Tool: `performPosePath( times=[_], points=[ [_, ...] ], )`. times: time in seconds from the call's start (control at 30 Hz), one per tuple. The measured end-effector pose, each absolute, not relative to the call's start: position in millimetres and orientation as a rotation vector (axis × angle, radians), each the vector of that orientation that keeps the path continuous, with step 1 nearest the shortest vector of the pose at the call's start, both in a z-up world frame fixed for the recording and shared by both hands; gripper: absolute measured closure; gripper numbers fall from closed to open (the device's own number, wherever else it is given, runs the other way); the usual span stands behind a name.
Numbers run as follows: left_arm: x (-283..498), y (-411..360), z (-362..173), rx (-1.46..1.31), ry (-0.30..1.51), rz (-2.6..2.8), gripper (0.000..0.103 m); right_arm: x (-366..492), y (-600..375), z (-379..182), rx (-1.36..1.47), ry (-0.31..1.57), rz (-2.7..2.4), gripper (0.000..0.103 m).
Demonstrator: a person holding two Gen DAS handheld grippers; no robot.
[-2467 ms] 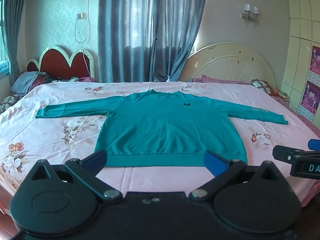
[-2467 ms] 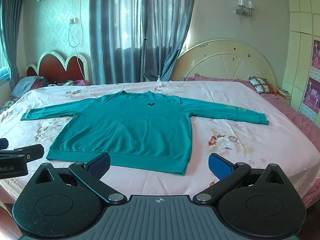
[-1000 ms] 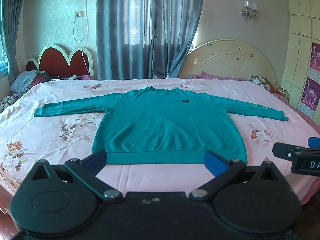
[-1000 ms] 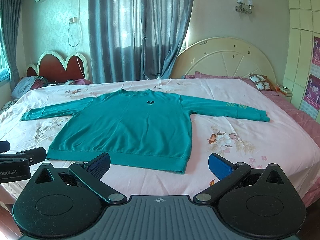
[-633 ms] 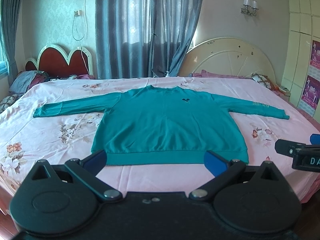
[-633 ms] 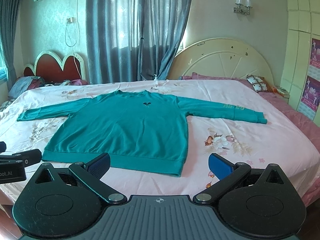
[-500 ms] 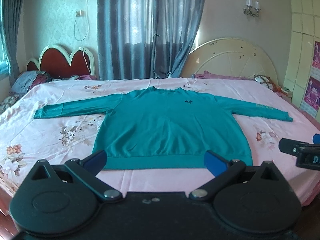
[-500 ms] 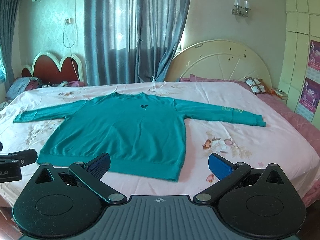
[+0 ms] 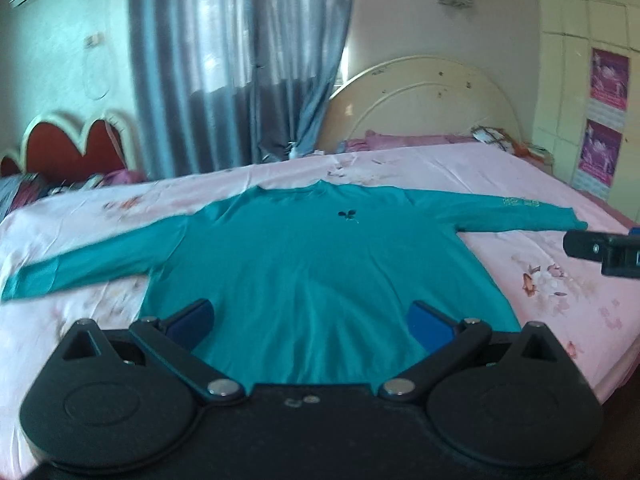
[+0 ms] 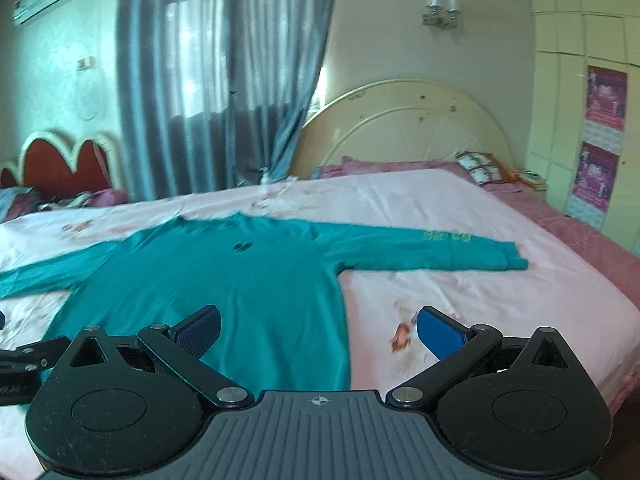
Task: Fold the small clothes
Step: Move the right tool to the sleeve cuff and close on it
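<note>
Teal sweatshirt spread flat on the pink floral bed, both tools hovering at its hem.

The left tool is spread wide and empty over the hem's middle; its view alone shows the left cuff. The right tool, equally spread and empty, straddles the right hem corner; its view shows the right cuff and a patterned pillow more clearly.
</note>
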State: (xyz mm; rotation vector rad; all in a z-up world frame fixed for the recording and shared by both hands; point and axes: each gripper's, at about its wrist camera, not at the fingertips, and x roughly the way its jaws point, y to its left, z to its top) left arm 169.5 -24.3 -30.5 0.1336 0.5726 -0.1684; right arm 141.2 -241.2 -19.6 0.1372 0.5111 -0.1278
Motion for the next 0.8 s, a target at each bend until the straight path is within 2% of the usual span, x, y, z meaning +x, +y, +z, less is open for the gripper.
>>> performPosePath(
  times=[0.3,0.43,0.5,0.57,0.63,0.7,0.8],
  points=[
    [250,-19,-42,0.196,0.657,-0.209,0.000,207,-258,-22,0.166,0.513,-0.226,0.000],
    [277,-15,-47,0.161,0.667,-0.209,0.000,232,-273,-27,0.154,0.570,-0.259,0.000],
    [292,-11,-50,0.095,0.679,-0.242,0.005,240,-282,-31,0.146,0.578,-0.272,0.000],
    [310,-9,-56,0.022,0.714,-0.273,0.022,252,-295,-38,0.137,0.596,-0.295,0.000],
    [323,-13,-62,0.007,0.719,-0.259,0.028,265,-310,-45,0.142,0.611,-0.310,0.000],
    [333,-21,-67,0.015,0.701,-0.243,0.027,280,-326,-54,0.150,0.618,-0.335,0.000],
    [350,-36,-74,0.021,0.665,-0.183,0.019,304,-361,-71,0.182,0.627,-0.370,0.001]
  ],
)
